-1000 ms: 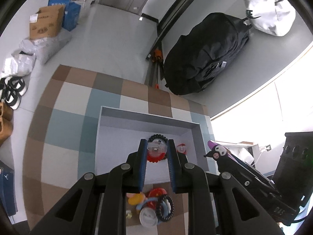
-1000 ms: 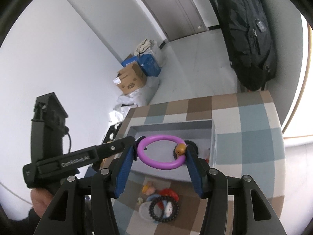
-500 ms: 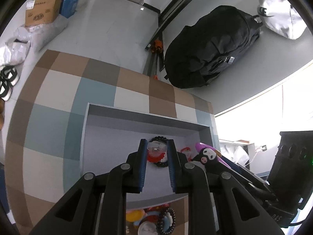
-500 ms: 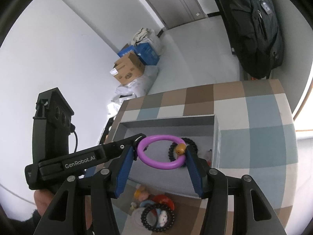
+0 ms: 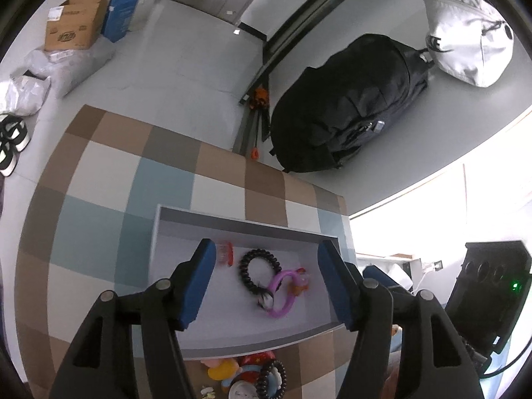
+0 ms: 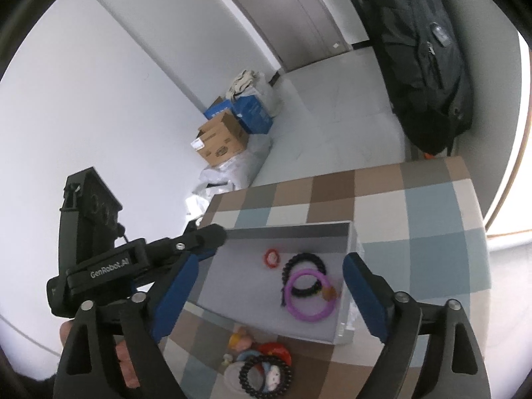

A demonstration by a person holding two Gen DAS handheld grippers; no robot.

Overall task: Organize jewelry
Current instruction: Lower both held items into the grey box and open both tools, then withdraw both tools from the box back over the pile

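A shallow grey tray (image 5: 232,226) (image 6: 292,232) sits on the checkered table. In it lie a red hair tie (image 5: 224,253) (image 6: 271,258), a black coil hair tie (image 5: 257,267) (image 6: 304,274) and a purple ring bracelet (image 5: 282,294) (image 6: 311,294) that overlaps the coil tie. My left gripper (image 5: 266,286) is open and empty above the tray. My right gripper (image 6: 266,296) is open and empty above the tray. The left gripper also shows in the right wrist view (image 6: 202,242).
A pile of several more hair ties and small ornaments (image 5: 246,372) (image 6: 262,365) lies on the table in front of the tray. A black backpack (image 5: 345,113), cardboard boxes (image 5: 76,30) and plastic bags (image 5: 50,69) lie on the floor beyond the table.
Both grippers have opened. The left one let go of the red tie and the right one let go of the purple ring; both now lie in the tray.
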